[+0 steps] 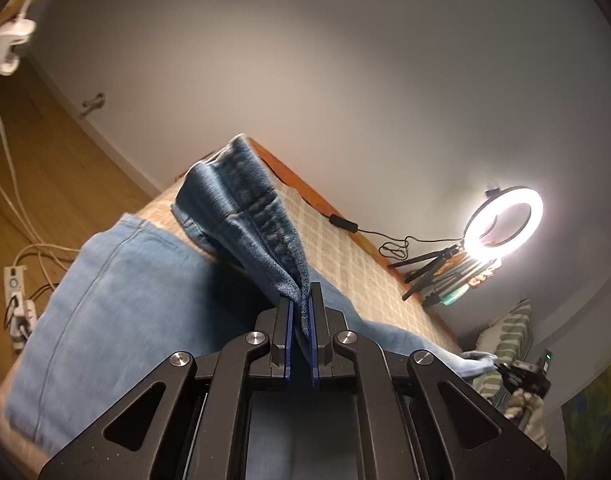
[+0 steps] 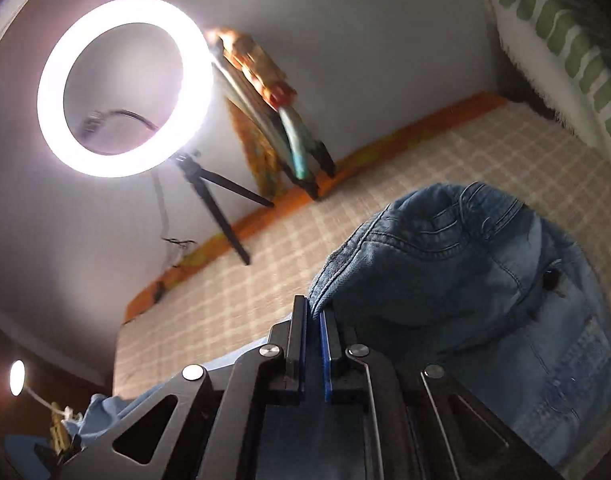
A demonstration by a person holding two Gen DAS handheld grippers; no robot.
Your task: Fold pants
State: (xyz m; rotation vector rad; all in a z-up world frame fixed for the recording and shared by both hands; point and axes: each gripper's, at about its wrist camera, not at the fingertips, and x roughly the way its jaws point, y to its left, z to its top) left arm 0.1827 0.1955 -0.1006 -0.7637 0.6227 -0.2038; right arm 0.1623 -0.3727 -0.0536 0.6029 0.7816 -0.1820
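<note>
The jeans (image 1: 117, 304) lie on a checked bed cover (image 1: 345, 248), with one end lifted off it and held up by both tools. In the left view the left gripper (image 1: 300, 320) has its jaws drawn narrow on a bunched fold of denim, which rises from the fingers as a twisted strip above the flat lighter part. In the right view the right gripper (image 2: 313, 320) stands narrow too, with a stitched edge of the jeans (image 2: 457, 264) caught at its fingertips; a seam and a dark button show on the cloth beside it. So the step in hand looks like carrying the raised end over the rest to make a fold. The next move likely calls for both grips to travel together, level and taut, so the edge lands square on the flat part before either lets go. A ring light (image 2: 123, 86) on a tripod stands at the far edge of the bed, by the wall (image 1: 345, 80)
</note>
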